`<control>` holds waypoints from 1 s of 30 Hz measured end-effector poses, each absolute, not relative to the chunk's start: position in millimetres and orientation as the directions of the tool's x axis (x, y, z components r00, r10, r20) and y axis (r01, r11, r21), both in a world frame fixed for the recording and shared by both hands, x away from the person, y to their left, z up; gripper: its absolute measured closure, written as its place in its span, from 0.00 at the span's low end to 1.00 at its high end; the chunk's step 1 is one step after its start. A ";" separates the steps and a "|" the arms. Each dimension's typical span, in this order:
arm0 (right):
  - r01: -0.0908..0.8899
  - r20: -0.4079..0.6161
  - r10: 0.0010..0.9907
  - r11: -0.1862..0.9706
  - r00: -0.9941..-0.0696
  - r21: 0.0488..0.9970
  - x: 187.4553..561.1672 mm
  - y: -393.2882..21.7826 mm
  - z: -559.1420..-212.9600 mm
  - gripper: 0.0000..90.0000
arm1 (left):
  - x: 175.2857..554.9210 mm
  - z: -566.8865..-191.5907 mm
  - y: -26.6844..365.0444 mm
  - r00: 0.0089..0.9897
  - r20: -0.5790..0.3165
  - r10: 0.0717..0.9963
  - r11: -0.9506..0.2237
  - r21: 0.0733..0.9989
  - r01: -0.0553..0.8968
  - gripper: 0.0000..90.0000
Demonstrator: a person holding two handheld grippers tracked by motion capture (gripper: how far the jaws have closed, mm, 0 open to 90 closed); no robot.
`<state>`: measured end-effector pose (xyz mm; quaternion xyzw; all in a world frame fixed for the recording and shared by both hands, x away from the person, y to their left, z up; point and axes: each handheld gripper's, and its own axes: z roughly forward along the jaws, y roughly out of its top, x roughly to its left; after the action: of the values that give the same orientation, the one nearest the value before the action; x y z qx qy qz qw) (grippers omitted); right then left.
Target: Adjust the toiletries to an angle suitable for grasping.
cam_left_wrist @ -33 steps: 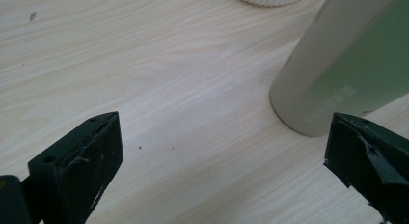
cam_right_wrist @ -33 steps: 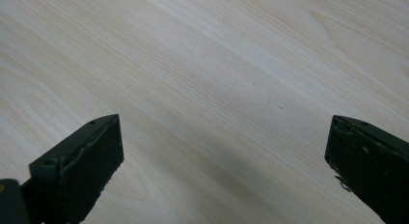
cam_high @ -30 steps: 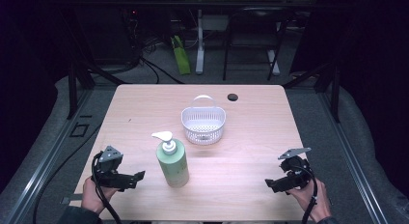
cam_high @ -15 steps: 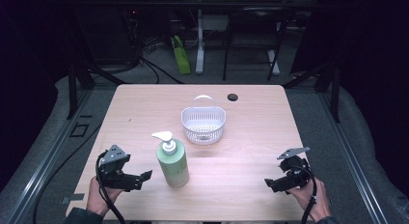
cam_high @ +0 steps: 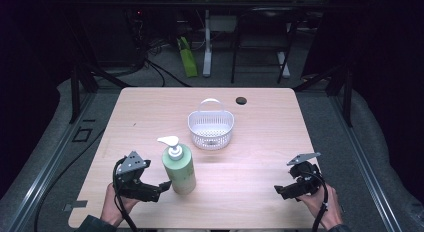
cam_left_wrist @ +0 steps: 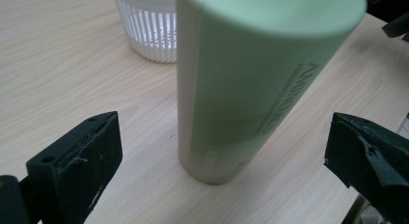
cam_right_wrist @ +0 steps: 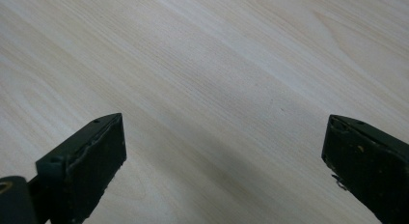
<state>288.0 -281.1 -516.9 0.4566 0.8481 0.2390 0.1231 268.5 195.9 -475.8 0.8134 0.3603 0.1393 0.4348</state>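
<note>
While the left tool point(cam_high: 161, 186) sits wide open just beside the green pump bottle point(cam_high: 179, 167), grasp not yet made.
Bottle stands upright on the table point(cam_high: 260, 117), near its front left, in front of the white basket point(cam_high: 211, 128); in the left gripper view the bottle point(cam_left_wrist: 251, 84) is between the spread jaws, neither touching it; to grip well, I judge: push in until the body sits centred, hold low-to-mid on the body, keep level, close slowly so it doesn't tip; avoid the pump head; right tool point(cam_high: 281, 190) spread wide, holding nothing, over bare wood at front right, well apart from the bottle; count: one bottle, one basket, two tools, one small dark disc point(cam_high: 241, 100) at the far edge.
</note>
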 end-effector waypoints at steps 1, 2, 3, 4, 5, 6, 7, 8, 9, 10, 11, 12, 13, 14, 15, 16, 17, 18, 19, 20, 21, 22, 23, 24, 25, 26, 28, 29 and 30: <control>0.716 0.009 0.833 0.469 -0.553 0.518 288.0 -281.1 -516.9 0.02 | 268.5 -475.8 195.9 0.701 -0.087 0.707 -0.362 0.808 0.465 0.00; 0.716 0.010 0.834 0.468 -0.552 0.518 287.9 -281.0 -516.8 0.02 | 268.1 -474.9 194.1 0.704 -0.088 0.704 -0.362 0.809 0.463 0.00; 0.715 0.009 0.833 0.468 -0.553 0.519 287.9 -281.0 -516.7 0.02 | 268.2 -474.1 192.6 0.711 -0.086 0.698 -0.366 0.810 0.457 0.00; 0.715 0.010 0.833 0.469 -0.554 0.519 287.9 -281.0 -516.7 0.02 | 268.2 -473.4 190.0 0.714 -0.080 0.696 -0.367 0.815 0.448 0.00; 0.715 0.009 0.833 0.469 -0.554 0.519 288.0 -280.9 -516.8 0.02 | 268.5 -473.0 188.3 0.718 -0.079 0.692 -0.369 0.816 0.445 0.00; 0.715 0.010 0.833 0.469 -0.554 0.518 288.1 -280.9 -516.8 0.02 | 268.6 -472.8 187.0 0.718 -0.081 0.691 -0.367 0.817 0.445 0.00; 0.715 0.008 0.833 0.470 -0.553 0.518 288.0 -280.8 -516.8 0.02 | 268.8 -472.6 186.0 0.719 -0.076 0.691 -0.367 0.820 0.440 0.00; 0.715 0.008 0.833 0.470 -0.553 0.518 288.0 -280.8 -516.8 0.02 | 269.2 -472.3 184.1 0.720 -0.075 0.690 -0.367 0.822 0.437 0.00; 0.715 0.010 0.834 0.468 -0.552 0.520 287.8 -280.7 -516.5 0.02 | 269.6 -472.0 183.3 0.721 -0.070 0.689 -0.369 0.822 0.433 0.00; 0.714 0.006 0.833 0.470 -0.553 0.519 287.8 -280.9 -516.4 0.02 | 270.0 -471.9 182.2 0.719 -0.069 0.691 -0.365 0.826 0.430 0.00; 0.715 0.006 0.834 0.468 -0.551 0.519 287.8 -281.0 -516.3 0.02 | 270.8 -471.6 181.3 0.723 -0.070 0.688 -0.366 0.826 0.429 0.00; 0.712 0.005 0.833 0.470 -0.553 0.521 288.0 -281.2 -516.3 0.02 | 271.3 -471.4 179.8 0.720 -0.071 0.691 -0.362 0.828 0.429 0.00; 0.713 0.005 0.833 0.470 -0.554 0.521 288.0 -281.3 -516.3 0.02 | 272.0 -471.2 179.3 0.721 -0.064 0.690 -0.364 0.830 0.423 0.00; 0.712 0.006 0.832 0.471 -0.554 0.520 288.0 -281.2 -516.3 0.02 | 272.5 -471.0 178.0 0.721 -0.069 0.690 -0.361 0.831 0.424 0.00; 0.714 0.007 0.834 0.469 -0.552 0.519 287.8 -281.0 -516.2 0.02 | 273.3 -470.8 177.0 0.720 -0.063 0.691 -0.360 0.834 0.419 0.00; 0.714 0.006 0.833 0.470 -0.553 0.520 287.6 -280.8 -516.1 0.02 | 274.1 -470.5 175.3 0.719 -0.062 0.692 -0.358 0.836 0.416 0.00; 0.714 0.006 0.833 0.470 -0.553 0.520 287.6 -280.8 -516.1 0.02 | 275.0 -470.3 173.9 0.721 -0.063 0.690 -0.358 0.836 0.416 0.00; 0.713 0.007 0.833 0.470 -0.553 0.520 287.6 -280.8 -516.1 0.02 | 275.9 -470.0 172.7 0.720 -0.057 0.692 -0.357 0.839 0.410 0.00; 0.713 0.006 0.833 0.470 -0.554 0.520 287.6 -280.8 -516.0 0.02 | 276.9 -469.7 171.3 0.721 -0.054 0.691 -0.358 0.841 0.405 0.00; 0.713 0.006 0.833 0.470 -0.554 0.520 287.6 -280.8 -516.0 0.02 | 277.5 -469.6 170.0 0.723 -0.059 0.688 -0.352 0.844 0.404 0.00; 0.713 0.006 0.832 0.471 -0.554 0.520 287.6 -280.9 -516.0 0.03 | 278.2 -469.3 168.8 0.723 -0.054 0.689 -0.350 0.849 0.397 0.00; 0.712 0.006 0.832 0.472 -0.555 0.520 287.6 -281.0 -515.9 0.03 | 278.8 -469.0 167.3 0.721 -0.053 0.691 -0.344 0.853 0.393 0.00; 0.712 0.005 0.832 0.471 -0.555 0.521 287.5 -281.0 -515.6 0.03 | 280.0 -468.7 165.8 0.721 -0.052 0.691 -0.342 0.855 0.390 0.00; 0.712 0.005 0.832 0.471 -0.555 0.521 287.5 -281.1 -515.6 0.03 | 281.9 -469.0 163.3 0.721 -0.046 0.691 -0.345 0.856 0.386 0.00; 0.711 0.005 0.832 0.472 -0.555 0.521 287.4 -281.0 -515.6 0.03 | 282.6 -469.1 162.3 0.718 -0.042 0.694 -0.348 0.854 0.386 0.00; 0.711 0.004 0.832 0.472 -0.555 0.521 287.4 -280.9 -515.5 0.03 | 282.6 -469.1 162.3 0.718 -0.042 0.694 -0.348 0.854 0.386 0.00; 0.711 0.004 0.832 0.472 -0.555 0.521 287.4 -280.9 -515.5 0.03 | 284.0 -469.6 160.5 0.716 -0.038 0.697 -0.351 0.853 0.387 0.00; 0.711 0.003 0.832 0.472 -0.555 0.521 287.3 -280.8 -515.4 0.03 | 284.5 -469.8 159.7 0.712 -0.036 0.701 -0.348 0.855 0.385 0.00; 0.711 0.003 0.832 0.472 -0.555 0.521 287.3 -280.8 -515.3 0.03 | 285.0 -469.6 158.8 0.707 -0.034 0.706 -0.345 0.856 0.385 0.00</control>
<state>287.3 -280.8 -515.3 0.4545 0.8486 0.2394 0.1267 285.0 158.8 -469.6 0.8014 0.3405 0.1743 0.4599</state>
